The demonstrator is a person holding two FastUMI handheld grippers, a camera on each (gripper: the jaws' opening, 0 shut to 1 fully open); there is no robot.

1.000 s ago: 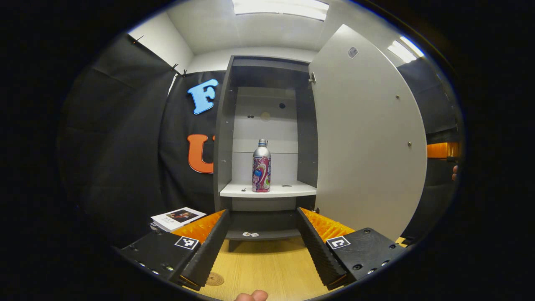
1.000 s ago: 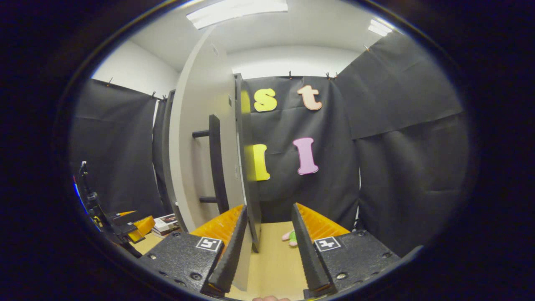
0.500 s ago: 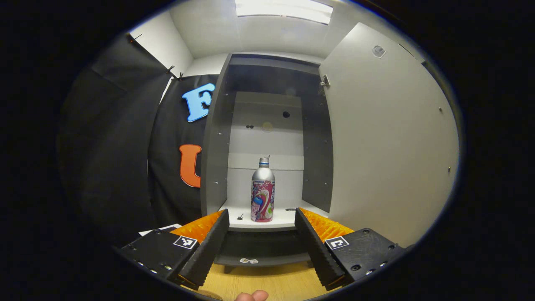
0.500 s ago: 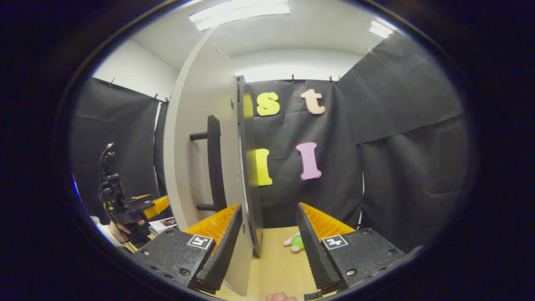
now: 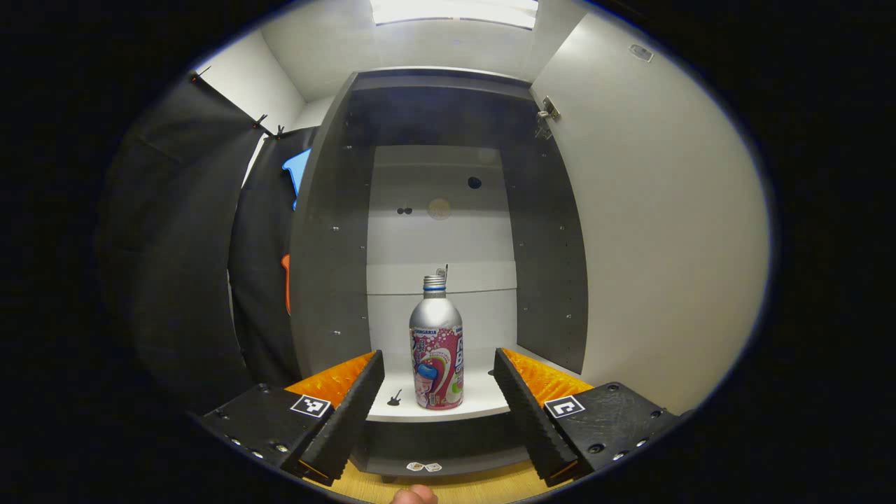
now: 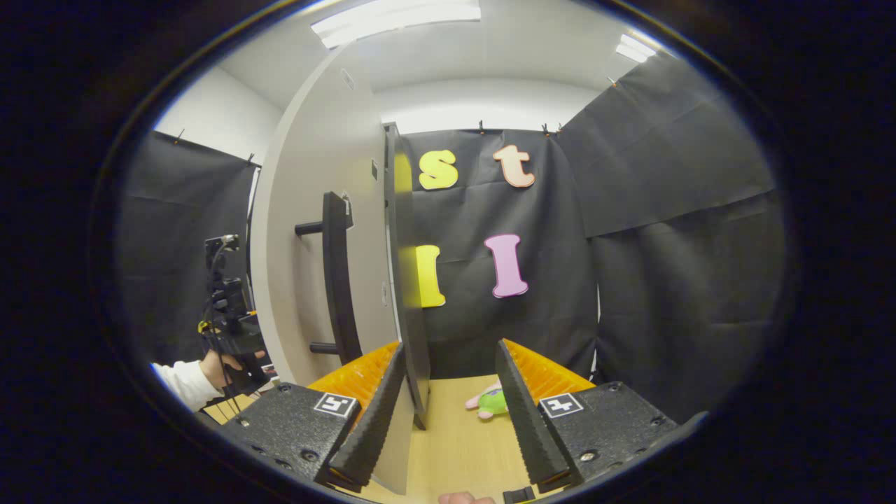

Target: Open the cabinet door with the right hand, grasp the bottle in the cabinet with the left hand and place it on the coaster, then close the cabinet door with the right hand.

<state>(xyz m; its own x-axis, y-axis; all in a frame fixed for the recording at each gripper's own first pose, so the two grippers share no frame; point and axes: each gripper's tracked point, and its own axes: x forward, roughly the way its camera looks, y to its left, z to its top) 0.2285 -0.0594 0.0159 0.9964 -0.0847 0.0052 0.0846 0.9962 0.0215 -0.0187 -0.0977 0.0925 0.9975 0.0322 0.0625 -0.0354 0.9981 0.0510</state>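
Left gripper view: your left gripper [image 5: 437,406] points straight into the open cabinet [image 5: 329,231], fingers [image 5: 350,413] spread wide apart, nothing between the pads. The bottle [image 5: 435,350] stands upright on the white shelf [image 5: 483,402] at 12 o'clock from the fingers, framed in the gap between them but not touched by either. It sits near the shelf's front edge, roughly centred. A small dark bit [image 5: 394,399] lies on the shelf at 9 o'clock from the bottle's base, just beside it. The cabinet door [image 5: 665,231] is swung open at 3 o'clock, its pale inner face toward you, hinge [image 5: 548,110] at about 1 o'clock. A strip of wooden desk [image 5: 476,486] shows under the cabinet at 6 o'clock, with your fingertip [image 5: 413,495] at the bottom edge.

Right gripper view: your right gripper [image 6: 448,413] also has its fingers [image 6: 521,413] apart and holds nothing. The door [image 6: 315,231] edge runs between them, close against the 9 o'clock finger; I can't tell whether it touches. The door's black bar handle [image 6: 336,280] sits at 10 o'clock, free of the fingers. On the desk [image 6: 455,448] at 12 o'clock, just past the fingertips, lies a small pink-and-green toy [image 6: 490,402]. At 9 o'clock your other hand [image 6: 217,364], white sleeve, holds the left gripper [image 6: 227,308] up beside the door.
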